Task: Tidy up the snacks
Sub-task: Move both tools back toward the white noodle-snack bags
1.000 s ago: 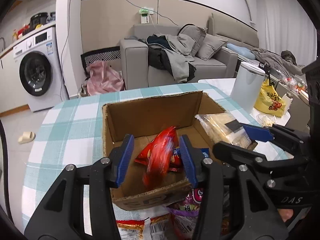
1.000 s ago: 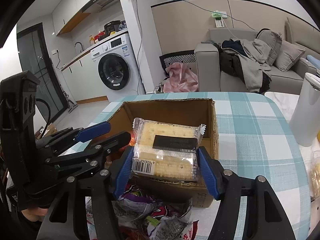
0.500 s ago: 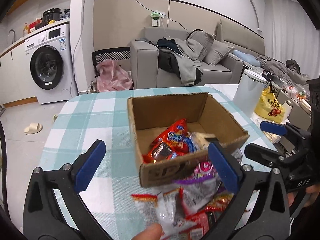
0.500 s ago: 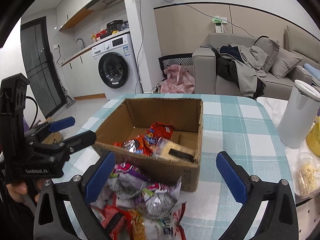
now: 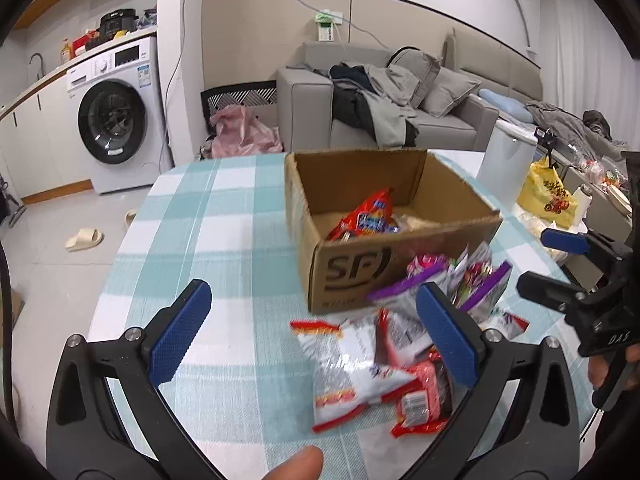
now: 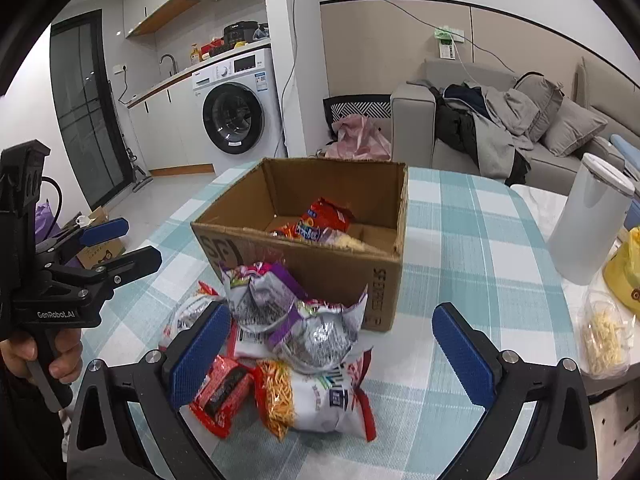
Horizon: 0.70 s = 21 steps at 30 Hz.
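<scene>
An open cardboard box (image 5: 352, 268) (image 6: 340, 276) stands on the checked table. Inside it lie a red snack bag (image 5: 368, 216) (image 6: 324, 220) and a clear cracker pack (image 6: 348, 240). In front of the box is a loose pile: purple bags (image 5: 432, 280) (image 6: 264, 292), a white noodle bag (image 6: 316, 392) and a red packet (image 6: 220, 392). My left gripper (image 5: 312, 292) hangs open over the pile's left side, holding nothing. My right gripper (image 6: 330, 312) is open above the pile, also holding nothing.
A white cylindrical bin (image 6: 588, 224) (image 5: 506, 160) and a yellow bag (image 5: 548, 196) stand at the table's right. A clear bag of snacks (image 6: 604, 340) lies near the right edge. Bare checked cloth (image 5: 200, 240) lies left of the box. A thumb (image 5: 296, 460) shows at the bottom.
Both grippers opened wide, dropping the red bag and the cracker pack into the box. Both then drew back from the box toward the pile in front.
</scene>
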Each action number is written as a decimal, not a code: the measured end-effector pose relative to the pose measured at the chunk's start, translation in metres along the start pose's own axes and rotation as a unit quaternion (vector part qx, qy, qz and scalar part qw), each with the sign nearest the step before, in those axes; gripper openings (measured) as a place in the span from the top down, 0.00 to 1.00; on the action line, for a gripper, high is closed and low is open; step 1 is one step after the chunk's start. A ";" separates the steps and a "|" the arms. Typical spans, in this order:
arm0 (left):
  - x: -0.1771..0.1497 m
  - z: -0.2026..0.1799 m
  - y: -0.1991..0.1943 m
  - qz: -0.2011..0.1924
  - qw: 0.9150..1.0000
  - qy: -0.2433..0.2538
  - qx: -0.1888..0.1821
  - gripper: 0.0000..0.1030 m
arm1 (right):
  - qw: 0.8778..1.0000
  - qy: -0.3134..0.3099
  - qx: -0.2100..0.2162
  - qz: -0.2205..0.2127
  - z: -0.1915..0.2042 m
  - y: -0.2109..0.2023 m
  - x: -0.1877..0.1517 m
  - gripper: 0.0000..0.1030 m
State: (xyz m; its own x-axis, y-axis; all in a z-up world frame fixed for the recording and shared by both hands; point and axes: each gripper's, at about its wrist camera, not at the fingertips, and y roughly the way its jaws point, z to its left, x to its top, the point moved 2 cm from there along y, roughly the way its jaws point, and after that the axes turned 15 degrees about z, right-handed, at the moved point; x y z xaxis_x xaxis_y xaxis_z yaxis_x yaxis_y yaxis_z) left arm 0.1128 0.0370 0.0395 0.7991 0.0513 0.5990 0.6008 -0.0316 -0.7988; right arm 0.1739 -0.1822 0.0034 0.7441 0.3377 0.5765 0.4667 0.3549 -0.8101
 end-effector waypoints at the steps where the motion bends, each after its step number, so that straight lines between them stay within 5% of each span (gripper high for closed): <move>1: -0.004 0.001 0.001 0.004 1.000 -0.001 -0.002 0.01 | 1.000 0.002 0.001 0.002 -0.001 0.000 -0.003 0.00; 21: -0.029 -0.002 0.043 0.063 0.998 -0.008 -0.005 0.01 | 0.998 0.019 0.013 0.063 -0.009 0.034 -0.027 0.00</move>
State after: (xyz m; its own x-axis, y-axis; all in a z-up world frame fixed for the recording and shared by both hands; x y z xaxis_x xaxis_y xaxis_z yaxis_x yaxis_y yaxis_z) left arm 0.1159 0.0321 -0.0122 0.8678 0.0623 0.4929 0.4959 -0.0480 -0.8671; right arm 0.1739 -0.1875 -0.0406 0.8140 0.3470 0.4657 0.3569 0.3337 -0.8725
